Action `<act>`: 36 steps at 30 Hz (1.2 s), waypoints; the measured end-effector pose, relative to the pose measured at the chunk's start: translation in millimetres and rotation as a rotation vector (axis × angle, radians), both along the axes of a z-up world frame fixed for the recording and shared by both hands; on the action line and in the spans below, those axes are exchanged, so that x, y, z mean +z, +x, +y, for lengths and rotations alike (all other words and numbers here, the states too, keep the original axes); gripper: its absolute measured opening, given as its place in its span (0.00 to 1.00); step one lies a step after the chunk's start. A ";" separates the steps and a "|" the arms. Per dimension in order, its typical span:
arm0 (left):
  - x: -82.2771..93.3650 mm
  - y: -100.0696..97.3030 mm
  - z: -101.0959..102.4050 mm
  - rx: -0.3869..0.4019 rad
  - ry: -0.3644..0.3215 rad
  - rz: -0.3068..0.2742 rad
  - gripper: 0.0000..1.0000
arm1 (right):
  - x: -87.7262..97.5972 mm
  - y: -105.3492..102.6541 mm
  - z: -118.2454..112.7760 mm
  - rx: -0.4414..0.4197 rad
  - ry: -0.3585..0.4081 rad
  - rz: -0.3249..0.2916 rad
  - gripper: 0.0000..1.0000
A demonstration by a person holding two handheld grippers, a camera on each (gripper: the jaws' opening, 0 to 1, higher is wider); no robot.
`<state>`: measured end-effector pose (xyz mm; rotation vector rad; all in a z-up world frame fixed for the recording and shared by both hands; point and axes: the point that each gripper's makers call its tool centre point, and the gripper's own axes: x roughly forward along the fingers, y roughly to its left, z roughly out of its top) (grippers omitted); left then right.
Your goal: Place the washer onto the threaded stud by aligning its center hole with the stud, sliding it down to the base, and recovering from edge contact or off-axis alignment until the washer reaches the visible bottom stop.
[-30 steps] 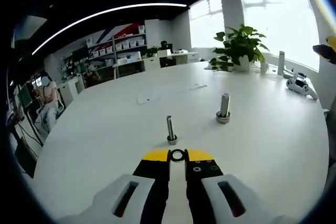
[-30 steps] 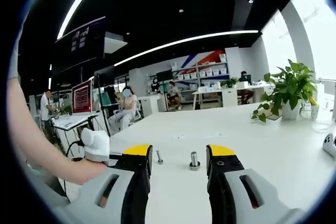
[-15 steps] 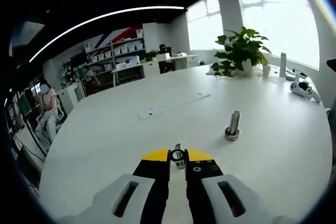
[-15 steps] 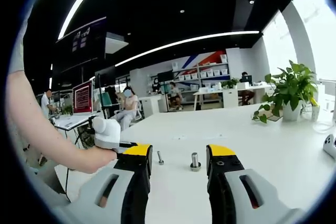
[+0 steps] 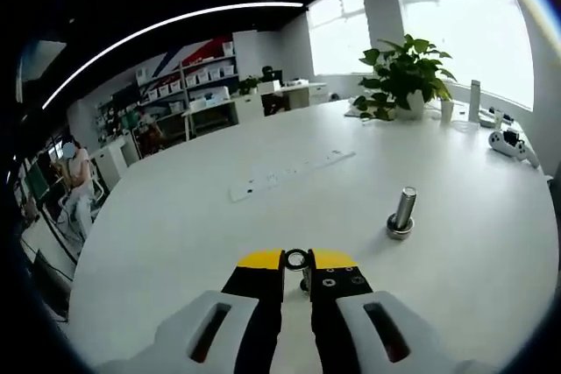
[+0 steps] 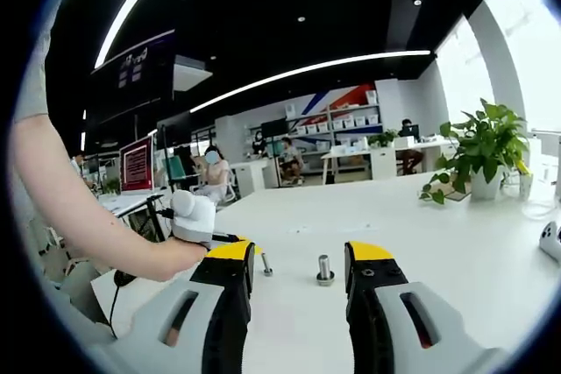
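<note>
Left gripper: jaws clamped on small metal ring washer, directly above thin threaded stud.
Right gripper: jaws apart, holding nothing, facing the stud.

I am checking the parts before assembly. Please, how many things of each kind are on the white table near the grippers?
Washers: 1, washer held in the left gripper
Thin studs: 1, stud
Thick bolts: 1, bolt
Total: 3
</note>
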<state>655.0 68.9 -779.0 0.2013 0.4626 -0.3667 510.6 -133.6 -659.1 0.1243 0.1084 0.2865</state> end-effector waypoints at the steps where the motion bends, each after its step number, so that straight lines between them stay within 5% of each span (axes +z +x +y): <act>1: -2.3 0.2 -0.1 -0.004 0.014 0.005 0.08 | 0.5 -0.3 -0.7 -0.002 0.000 -0.001 0.43; 36: -13.2 3.1 -7.7 -0.024 0.027 0.022 0.10 | -0.6 -0.6 -0.6 0.002 0.011 0.002 0.43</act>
